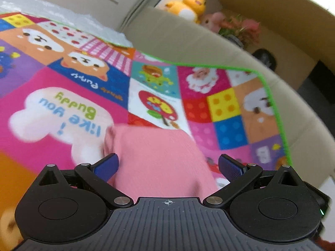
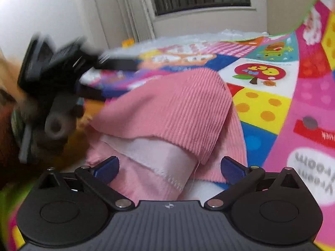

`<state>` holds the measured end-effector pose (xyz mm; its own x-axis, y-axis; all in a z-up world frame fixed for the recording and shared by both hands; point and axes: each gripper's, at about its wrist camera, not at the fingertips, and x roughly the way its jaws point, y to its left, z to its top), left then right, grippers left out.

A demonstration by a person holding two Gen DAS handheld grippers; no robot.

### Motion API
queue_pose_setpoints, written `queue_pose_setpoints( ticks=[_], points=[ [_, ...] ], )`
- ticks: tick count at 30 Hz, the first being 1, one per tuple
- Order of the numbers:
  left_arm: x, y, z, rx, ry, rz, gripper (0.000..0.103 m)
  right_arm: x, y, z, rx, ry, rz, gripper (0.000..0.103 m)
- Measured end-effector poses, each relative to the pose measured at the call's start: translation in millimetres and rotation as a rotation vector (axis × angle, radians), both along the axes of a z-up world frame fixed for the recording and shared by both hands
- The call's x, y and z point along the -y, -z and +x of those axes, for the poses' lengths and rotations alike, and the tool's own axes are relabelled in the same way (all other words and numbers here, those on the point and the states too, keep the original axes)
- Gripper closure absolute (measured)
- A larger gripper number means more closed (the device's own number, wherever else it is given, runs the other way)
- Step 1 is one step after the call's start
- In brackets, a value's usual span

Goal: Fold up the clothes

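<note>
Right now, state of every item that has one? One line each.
Left gripper: jaws open, pink garment between them, not clamped.
Right gripper: jaws open, over the garment's edge.
Pink garment: partly folded, top layer turned over, pale lining showing, lying on the mat.
Play mat: spread flat, green-trimmed corner near the sofa.

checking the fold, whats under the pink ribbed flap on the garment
Under the pink ribbed flap a pale pink inner band with white zigzag stitching shows; anything deeper is covered.
</note>
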<state>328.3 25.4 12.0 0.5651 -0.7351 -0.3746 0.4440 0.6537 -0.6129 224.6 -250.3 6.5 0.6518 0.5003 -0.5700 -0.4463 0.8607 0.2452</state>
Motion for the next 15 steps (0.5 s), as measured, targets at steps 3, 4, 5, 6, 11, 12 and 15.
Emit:
queue_pose_setpoints(
  ticks=[3, 4, 5, 6, 11, 12, 15],
  points=[
    [-10.7, 1.8, -26.8, 0.017, 0.011, 0.009, 0.000, 9.4, -7.1, -16.9, 0.067, 0.082, -0.005, 0.000],
    [-9.9, 6.4, -32.4, 0.012, 0.005, 0.047, 0.000, 10.5, -9.6, -22.4, 0.096, 0.115, -0.024, 0.000],
    [-8.9, 11.3, -37.7, 0.007, -0.001, 0.086, 0.000, 6.9, -13.4, -26.0, 0.133, 0.124, -0.056, 0.000],
    [-8.3, 17.3, -39.7, -0.011, -0.008, 0.115, 0.000, 3.0, -17.4, -29.5, 0.170, 0.131, -0.089, 0.000],
    [-6.8, 27.9, -50.0, 0.013, -0.031, 0.164, 0.000, -33.4, -14.2, -29.9, 0.218, 0.051, -0.251, 0.000],
    [-4.8, 28.5, -51.9, 0.025, -0.032, 0.178, 0.000, -42.8, -8.3, -26.2, 0.205, 0.032, -0.298, 0.000],
    [-1.6, 29.3, -55.3, 0.050, -0.036, 0.203, 0.000, -47.7, 10.1, -15.5, 0.127, 0.042, -0.308, 0.000]
  ],
)
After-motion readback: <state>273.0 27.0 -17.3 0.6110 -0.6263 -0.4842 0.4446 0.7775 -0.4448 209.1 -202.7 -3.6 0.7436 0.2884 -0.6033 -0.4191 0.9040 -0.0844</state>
